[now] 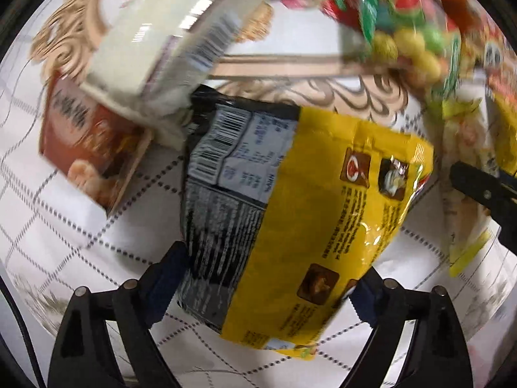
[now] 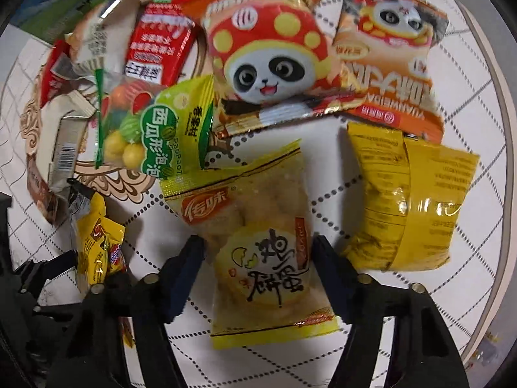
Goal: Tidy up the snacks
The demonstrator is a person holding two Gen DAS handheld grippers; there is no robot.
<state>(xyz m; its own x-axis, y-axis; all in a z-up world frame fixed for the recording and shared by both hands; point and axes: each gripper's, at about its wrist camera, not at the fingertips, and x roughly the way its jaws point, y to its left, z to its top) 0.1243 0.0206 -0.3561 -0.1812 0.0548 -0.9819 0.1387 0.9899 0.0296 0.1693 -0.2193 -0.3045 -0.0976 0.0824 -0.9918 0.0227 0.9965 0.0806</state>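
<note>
In the left wrist view a yellow and black snack bag (image 1: 290,213) lies on the white gridded tablecloth (image 1: 64,226). My left gripper (image 1: 271,263) points down over it, open, one finger at each side of the bag's near end. The same bag (image 2: 97,245) shows at the left of the right wrist view. There a pale yellow biscuit pack (image 2: 258,258) lies between the fingers of my right gripper (image 2: 257,242). Its pads stand at the pack's two long edges, and the pack does not look squeezed.
A white box (image 1: 152,42) leans on a brown box (image 1: 90,148). A green candy bag (image 2: 152,129), a red pack (image 2: 158,48), two panda bags (image 2: 268,58) (image 2: 387,64) and a yellow bag (image 2: 410,203) crowd the cloth. The round table's rim (image 2: 491,103) curves at right.
</note>
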